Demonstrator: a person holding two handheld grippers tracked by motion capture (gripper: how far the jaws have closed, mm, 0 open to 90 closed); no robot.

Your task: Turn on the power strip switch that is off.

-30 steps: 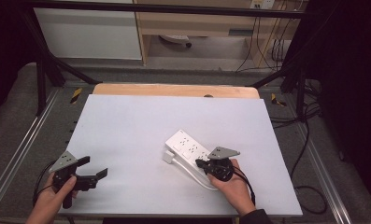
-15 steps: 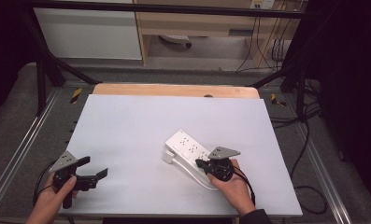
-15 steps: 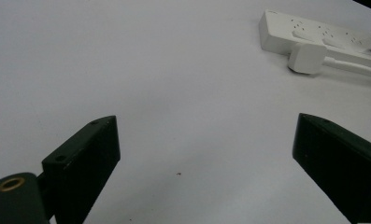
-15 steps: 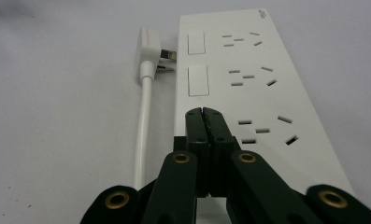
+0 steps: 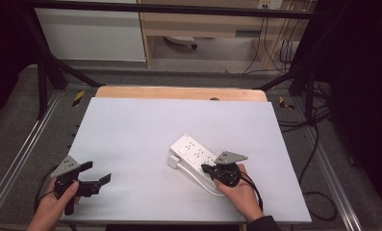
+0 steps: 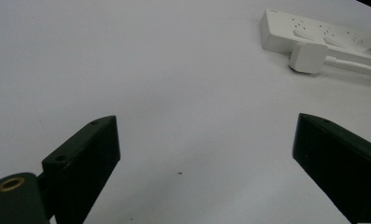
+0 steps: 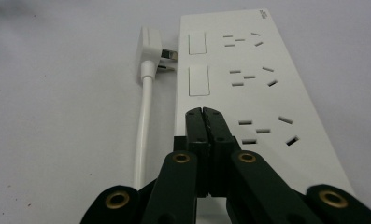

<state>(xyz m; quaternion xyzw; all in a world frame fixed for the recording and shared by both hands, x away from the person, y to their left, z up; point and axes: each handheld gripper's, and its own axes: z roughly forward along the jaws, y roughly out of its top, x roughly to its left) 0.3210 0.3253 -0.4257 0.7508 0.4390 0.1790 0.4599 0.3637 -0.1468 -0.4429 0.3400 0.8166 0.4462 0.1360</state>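
The right gripper, jaws closed on nothing, rests over the power strip at the desk's four o'clock, seemingly on a switch. Pressing off-centre could skid the strip. The left gripper stands open at eight o'clock.

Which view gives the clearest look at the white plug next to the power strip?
The right gripper view: the plug lies close, its metal prongs visible against the power strip. The left gripper view shows it farther off, as a white block. The high view shows it small.
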